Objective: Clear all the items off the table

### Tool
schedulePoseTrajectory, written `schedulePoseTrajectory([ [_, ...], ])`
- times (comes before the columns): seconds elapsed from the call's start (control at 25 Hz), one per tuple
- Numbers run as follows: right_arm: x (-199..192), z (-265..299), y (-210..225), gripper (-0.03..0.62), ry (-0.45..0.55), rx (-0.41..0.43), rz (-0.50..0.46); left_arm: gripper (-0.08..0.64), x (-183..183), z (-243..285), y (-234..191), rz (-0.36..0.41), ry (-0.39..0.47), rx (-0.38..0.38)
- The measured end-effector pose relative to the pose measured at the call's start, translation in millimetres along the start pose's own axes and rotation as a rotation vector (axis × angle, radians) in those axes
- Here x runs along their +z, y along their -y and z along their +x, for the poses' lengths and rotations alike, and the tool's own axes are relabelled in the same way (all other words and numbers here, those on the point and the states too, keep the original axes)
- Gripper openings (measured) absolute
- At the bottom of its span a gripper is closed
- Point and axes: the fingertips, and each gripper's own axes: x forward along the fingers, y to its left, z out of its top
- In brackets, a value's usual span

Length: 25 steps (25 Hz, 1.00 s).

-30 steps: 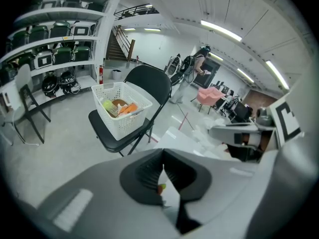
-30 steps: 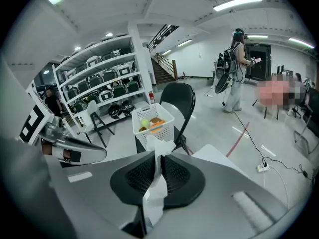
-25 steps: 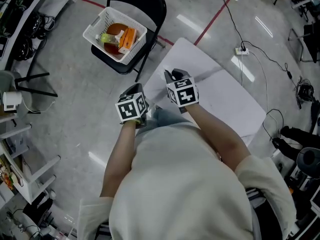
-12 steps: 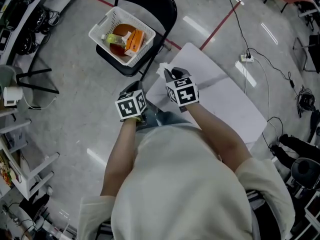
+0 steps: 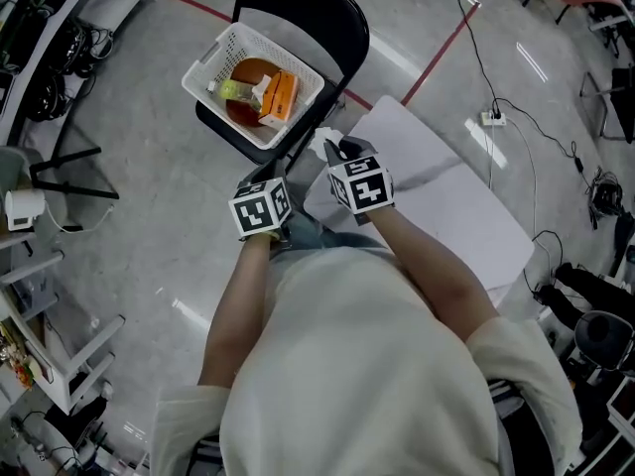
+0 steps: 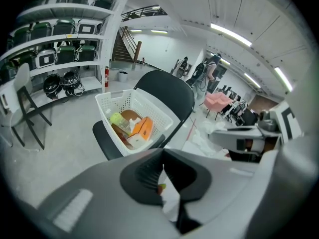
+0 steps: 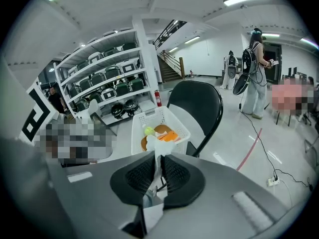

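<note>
A white basket (image 5: pixel 212 56) stands on a black folding chair (image 5: pixel 319 8). It holds an orange box (image 5: pixel 281 95), a green item and a brown dish. My right gripper (image 5: pixel 337 150) is shut on a crumpled white tissue (image 5: pixel 322 139) at the white table's (image 5: pixel 451 211) near corner, short of the basket. In the right gripper view the tissue (image 7: pixel 156 155) sticks up between the pads, with the basket (image 7: pixel 175 122) beyond. My left gripper (image 5: pixel 267 173) is shut beside it, over the floor. In the left gripper view (image 6: pixel 162 171) no held thing is clear, and the basket (image 6: pixel 106 105) lies ahead.
Metal shelves (image 5: pixel 40 28) with helmets line the left side. A red tape line (image 5: pixel 427 38) crosses the grey floor. A power strip (image 5: pixel 492 119) and cables lie right of the table. People stand far off in the gripper views.
Both grippers have moved off the table's corner toward the chair, and the basket has come closer. The tissue stays in the right gripper. Both pairs of jaws look unchanged.
</note>
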Motion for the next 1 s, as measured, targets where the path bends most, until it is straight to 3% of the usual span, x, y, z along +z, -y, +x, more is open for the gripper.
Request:
schedulePoseTrajectory([
  [0.52,51,69,-29,0.021,-0.053,0.006,0.014,0.008,52,30,-60,0.023,-0.077,-0.028],
  [1.0,69,130,-47,0.023,-0.123,-0.004,0.055,0.008,87,57,-109,0.049,-0.131,-0.055],
])
